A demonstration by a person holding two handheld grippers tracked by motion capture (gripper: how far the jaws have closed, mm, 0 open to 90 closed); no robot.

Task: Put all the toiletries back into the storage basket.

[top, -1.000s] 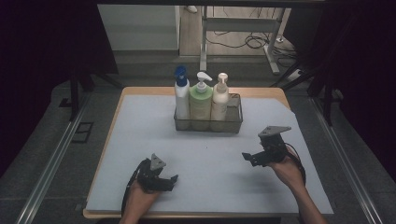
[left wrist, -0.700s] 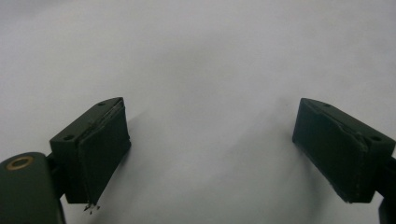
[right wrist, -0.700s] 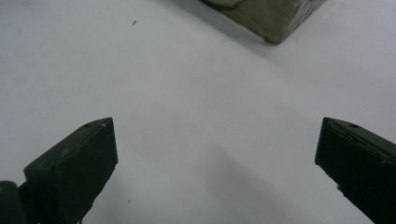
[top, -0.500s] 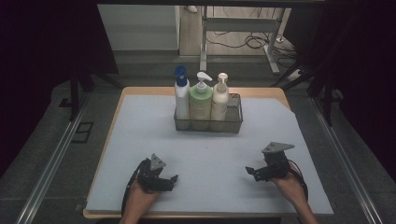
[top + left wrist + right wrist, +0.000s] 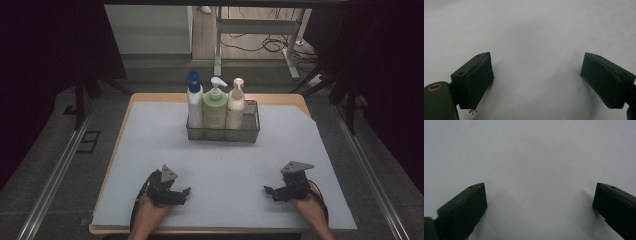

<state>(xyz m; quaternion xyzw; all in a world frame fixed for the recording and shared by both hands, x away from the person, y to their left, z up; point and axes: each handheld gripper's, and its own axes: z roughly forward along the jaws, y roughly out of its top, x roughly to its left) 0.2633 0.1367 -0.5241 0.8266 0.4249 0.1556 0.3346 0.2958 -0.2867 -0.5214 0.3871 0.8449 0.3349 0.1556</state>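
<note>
A wooden table (image 5: 150, 98) is seen from above, almost wholly covered by a pale grey mat (image 5: 220, 165). A narrow strip of bare wood shows along the far and left edges. Dark floor and metal rails run along both sides of the table.

A wire basket (image 5: 250, 131) stands on the mat near the far edge, roughly centred. It holds three pump bottles standing upright in a row, touching or nearly touching. The blue-capped bottle (image 5: 194, 100) is on the left, the green bottle (image 5: 215, 107) in the middle, and the cream bottle (image 5: 235, 104) on the right. The basket's long axis runs left to right, parallel to the table's far edge. The pump spouts are too small to tell which way they point.

A wide stretch of bare mat lies between the basket and the two grippers.

The left gripper (image 5: 184, 192) rests near the front edge, left of centre, held by a hand (image 5: 149, 216). In the left gripper view its jaws stand wide apart over plain mat, holding nothing.

The right gripper (image 5: 270, 191) rests near the front edge, right of centre, held by the other hand (image 5: 310, 207). In the right gripper view its jaws are also spread wide and hold nothing.

Both grippers are well apart from the basket and from each other.
</note>
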